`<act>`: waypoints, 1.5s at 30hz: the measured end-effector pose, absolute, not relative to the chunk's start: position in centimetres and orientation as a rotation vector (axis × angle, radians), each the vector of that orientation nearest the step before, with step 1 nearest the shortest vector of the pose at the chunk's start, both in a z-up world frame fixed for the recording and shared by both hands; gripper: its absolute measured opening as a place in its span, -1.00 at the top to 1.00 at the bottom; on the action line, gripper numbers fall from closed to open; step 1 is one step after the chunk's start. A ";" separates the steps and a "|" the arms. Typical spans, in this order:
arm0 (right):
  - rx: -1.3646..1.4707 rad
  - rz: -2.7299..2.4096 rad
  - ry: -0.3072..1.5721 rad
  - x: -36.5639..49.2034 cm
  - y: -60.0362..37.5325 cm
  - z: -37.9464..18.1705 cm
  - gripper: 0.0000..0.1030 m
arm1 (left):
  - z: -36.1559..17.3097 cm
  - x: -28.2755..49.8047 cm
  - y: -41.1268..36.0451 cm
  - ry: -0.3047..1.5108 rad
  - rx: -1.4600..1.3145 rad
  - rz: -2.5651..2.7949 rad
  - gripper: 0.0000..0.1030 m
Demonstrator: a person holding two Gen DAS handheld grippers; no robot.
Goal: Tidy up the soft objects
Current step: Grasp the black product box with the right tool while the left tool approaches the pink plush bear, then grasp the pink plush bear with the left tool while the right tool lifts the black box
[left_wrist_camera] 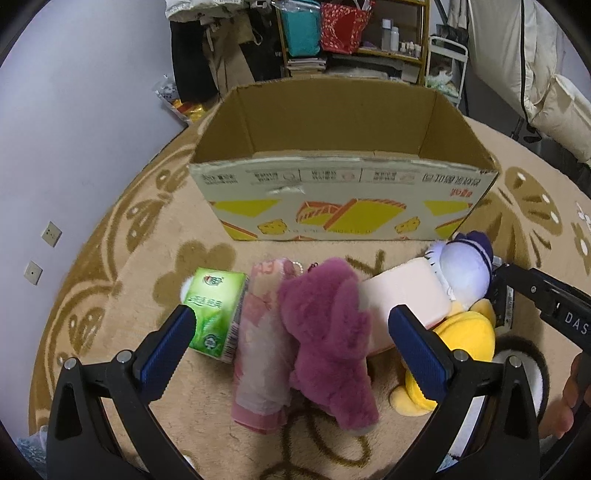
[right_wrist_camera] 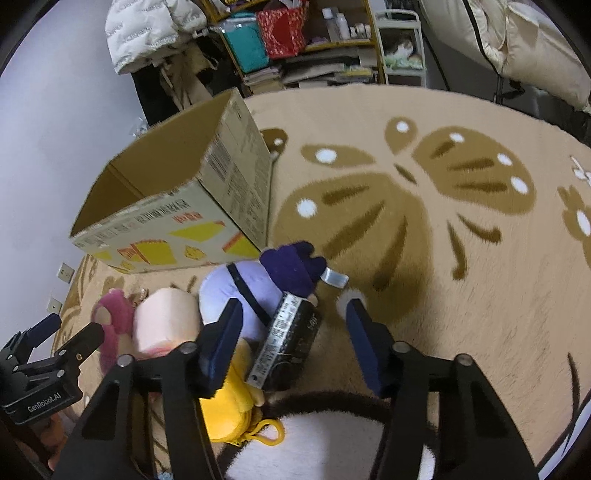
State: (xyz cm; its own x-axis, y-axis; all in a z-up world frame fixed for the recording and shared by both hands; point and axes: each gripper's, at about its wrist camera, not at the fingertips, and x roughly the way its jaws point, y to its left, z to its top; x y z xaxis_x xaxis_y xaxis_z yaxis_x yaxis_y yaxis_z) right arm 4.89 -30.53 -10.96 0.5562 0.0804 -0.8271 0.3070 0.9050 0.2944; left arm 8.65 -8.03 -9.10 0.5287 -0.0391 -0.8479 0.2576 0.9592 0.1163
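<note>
An open cardboard box [left_wrist_camera: 343, 206] stands on the rug; it also shows in the right wrist view [right_wrist_camera: 173, 229]. In front of it lie a green tissue pack [left_wrist_camera: 216, 314], a pink cloth roll [left_wrist_camera: 258, 347], a magenta plush bear [left_wrist_camera: 328, 343], a pale pink block [left_wrist_camera: 402, 299] and a duck plush [left_wrist_camera: 465, 295] with a purple bow. My left gripper [left_wrist_camera: 291, 339] is open, low over the cloth roll and bear. My right gripper [right_wrist_camera: 291, 339] is open over the duck plush [right_wrist_camera: 243, 291] and a black packet [right_wrist_camera: 291, 343].
The beige rug [right_wrist_camera: 443, 221] with a brown butterfly pattern spreads to the right. Shelves with bags and bottles [left_wrist_camera: 351, 33] and hanging clothes stand beyond the box. A grey wall [left_wrist_camera: 74, 129] with sockets is on the left.
</note>
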 end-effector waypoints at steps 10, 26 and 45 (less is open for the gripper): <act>0.442 -0.125 1.044 5.5 -30.3 -12.6 0.15 | -11.1 8.9 -8.5 1.043 0.271 -0.171 -1.00; 0.462 -0.142 1.061 5.4 -30.4 -13.1 0.46 | -12.2 8.4 -8.8 1.095 0.219 -0.242 -0.29; 0.479 -0.159 0.996 4.2 -30.5 -12.3 0.57 | -11.1 7.1 -8.7 1.023 0.207 -0.283 0.36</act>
State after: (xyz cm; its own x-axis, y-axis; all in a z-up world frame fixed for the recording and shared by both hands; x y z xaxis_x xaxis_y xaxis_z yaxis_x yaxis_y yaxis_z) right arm 4.20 -30.45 -12.31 0.5419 0.0868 -0.8359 0.3431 0.8851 0.3144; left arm 7.11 -8.68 -11.12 0.4896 -0.1349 -0.8615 0.3271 0.9442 0.0380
